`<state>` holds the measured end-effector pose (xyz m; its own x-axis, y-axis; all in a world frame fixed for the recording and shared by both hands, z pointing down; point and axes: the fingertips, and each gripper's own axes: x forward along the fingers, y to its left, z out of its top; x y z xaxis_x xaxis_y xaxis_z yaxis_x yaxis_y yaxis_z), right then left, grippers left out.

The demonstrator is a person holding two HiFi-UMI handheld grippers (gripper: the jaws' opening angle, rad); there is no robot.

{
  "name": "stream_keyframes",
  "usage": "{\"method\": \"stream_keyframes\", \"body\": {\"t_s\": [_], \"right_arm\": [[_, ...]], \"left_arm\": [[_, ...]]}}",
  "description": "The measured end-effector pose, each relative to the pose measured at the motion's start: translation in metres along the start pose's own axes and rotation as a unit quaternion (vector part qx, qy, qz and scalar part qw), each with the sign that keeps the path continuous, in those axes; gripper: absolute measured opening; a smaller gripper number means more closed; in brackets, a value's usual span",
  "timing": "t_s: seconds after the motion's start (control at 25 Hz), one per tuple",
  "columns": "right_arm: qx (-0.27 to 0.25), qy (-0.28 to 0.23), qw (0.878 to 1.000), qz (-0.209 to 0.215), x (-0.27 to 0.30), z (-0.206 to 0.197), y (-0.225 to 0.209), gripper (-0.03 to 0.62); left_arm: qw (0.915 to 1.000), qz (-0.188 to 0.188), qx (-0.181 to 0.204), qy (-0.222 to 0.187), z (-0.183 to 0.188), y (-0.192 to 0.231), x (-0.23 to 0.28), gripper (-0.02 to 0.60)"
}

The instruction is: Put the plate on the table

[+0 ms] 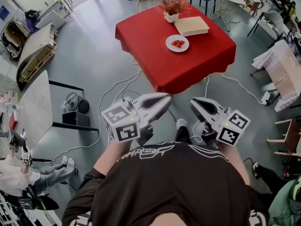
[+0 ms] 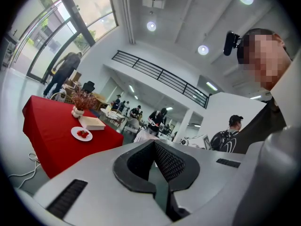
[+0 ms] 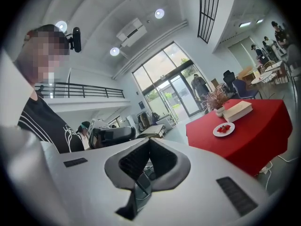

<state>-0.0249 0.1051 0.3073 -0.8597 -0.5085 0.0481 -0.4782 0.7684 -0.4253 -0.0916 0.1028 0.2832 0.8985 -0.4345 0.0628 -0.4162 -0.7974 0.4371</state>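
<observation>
A white plate (image 1: pixel 177 43) with red strawberries on it rests on the red-clothed table (image 1: pixel 188 65), in front of a closed book (image 1: pixel 191 26) and a small vase of dried flowers (image 1: pixel 171 6). The plate also shows in the left gripper view (image 2: pixel 82 133) and the right gripper view (image 3: pixel 224 129), far off in both. My left gripper (image 1: pixel 167 98) (image 2: pixel 154 142) is held close to the person's chest, shut and empty. My right gripper (image 1: pixel 193 102) (image 3: pixel 150 140) is beside it, jaws together, holding nothing. Both are well short of the table, above the floor.
White cables (image 1: pixel 117 86) trail over the grey floor between me and the table. A white table (image 1: pixel 33 105) stands at the left, with a small fan (image 1: pixel 73 101) beside it. A cloth-covered table (image 1: pixel 284 72) and chairs are at the right. Several people stand around the room.
</observation>
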Motion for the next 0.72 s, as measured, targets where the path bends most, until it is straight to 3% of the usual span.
{"method": "stream_keyframes", "body": {"t_s": [0.72], "right_arm": [[-0.003,-0.004,1.0,-0.03,-0.008,-0.027,0.026,0.008]], "left_arm": [[1.0,-0.003,-0.001,0.004,-0.022,-0.014,-0.027,0.006]]}}
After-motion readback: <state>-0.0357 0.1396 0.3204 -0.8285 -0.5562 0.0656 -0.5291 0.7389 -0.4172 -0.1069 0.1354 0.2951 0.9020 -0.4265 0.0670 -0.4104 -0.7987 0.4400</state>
